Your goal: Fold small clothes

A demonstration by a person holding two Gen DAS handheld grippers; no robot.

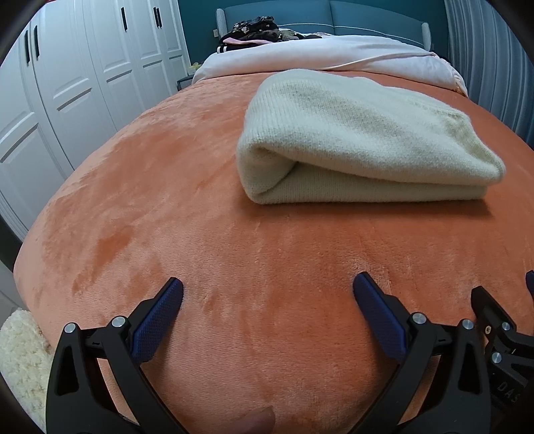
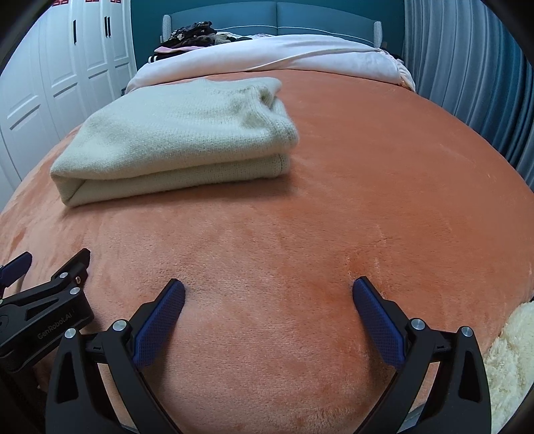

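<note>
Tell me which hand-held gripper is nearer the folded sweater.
Neither clearly. The left hand-held gripper sits short of the folded sweater, slightly to its left; the right hand-held gripper sits short and further right. Both open, empty.

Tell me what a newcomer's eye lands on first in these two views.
First, the cream knit garment, folded into a thick bundle in the middle of the orange plush blanket. Next, the left gripper and right gripper, both open and empty, side by side near the blanket's front edge. Farther back, a dark clothes pile sits by the headboard.
</note>
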